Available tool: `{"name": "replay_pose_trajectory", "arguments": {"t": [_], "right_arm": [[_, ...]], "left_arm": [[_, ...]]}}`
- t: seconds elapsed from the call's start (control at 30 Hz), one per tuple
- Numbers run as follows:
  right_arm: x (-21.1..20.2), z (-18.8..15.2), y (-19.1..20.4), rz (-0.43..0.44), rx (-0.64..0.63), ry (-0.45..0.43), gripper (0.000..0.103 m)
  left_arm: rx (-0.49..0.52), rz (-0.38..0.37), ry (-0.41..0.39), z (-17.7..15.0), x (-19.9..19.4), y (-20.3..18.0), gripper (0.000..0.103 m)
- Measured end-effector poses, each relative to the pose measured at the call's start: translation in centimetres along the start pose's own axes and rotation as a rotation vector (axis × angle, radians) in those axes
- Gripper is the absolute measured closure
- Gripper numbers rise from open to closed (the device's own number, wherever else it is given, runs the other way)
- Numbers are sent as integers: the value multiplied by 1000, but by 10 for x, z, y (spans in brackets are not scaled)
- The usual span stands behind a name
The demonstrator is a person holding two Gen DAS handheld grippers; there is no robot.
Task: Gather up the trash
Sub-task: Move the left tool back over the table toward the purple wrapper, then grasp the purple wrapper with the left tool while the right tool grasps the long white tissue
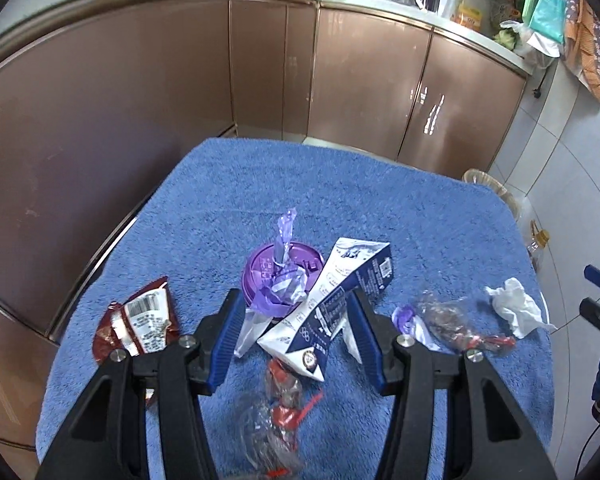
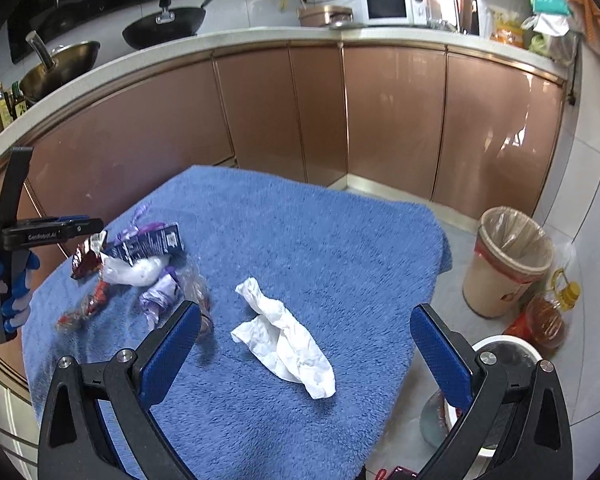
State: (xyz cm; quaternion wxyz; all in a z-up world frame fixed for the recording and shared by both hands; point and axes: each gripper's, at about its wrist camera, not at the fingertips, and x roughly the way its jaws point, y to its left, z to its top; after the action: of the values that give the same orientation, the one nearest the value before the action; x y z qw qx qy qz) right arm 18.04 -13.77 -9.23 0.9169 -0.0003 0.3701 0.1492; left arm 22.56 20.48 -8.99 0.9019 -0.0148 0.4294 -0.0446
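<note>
Left wrist view: my left gripper is pitched down over the blue terry towel, fingers spread and grasping nothing, framing the crumpled blue-and-white milk carton and the purple plastic cup lid beyond the tips, red snack wrapper off to the left. Right wrist view: right gripper also angled down, fingers wide apart and empty, with the crumpled white tissue on the towel between them; paper-lined beige bin stands on the floor right.
</note>
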Motion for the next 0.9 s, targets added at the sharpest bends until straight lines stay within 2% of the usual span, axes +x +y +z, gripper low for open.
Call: {"name": "replay_pose_trajectory", "arguments": {"t": [0.47,0.77,0.9], "right_arm": [[40,-10,-7,40,12,78,1],[61,-13,-1,74,-1,108,4],[69,-13,1,87,-12,124,8]], "left_arm": [[-35,-43,61,11,35,19,53],[-15,-40,72,18,47,19,53],[2,-46,106,23,61,14,66]]}}
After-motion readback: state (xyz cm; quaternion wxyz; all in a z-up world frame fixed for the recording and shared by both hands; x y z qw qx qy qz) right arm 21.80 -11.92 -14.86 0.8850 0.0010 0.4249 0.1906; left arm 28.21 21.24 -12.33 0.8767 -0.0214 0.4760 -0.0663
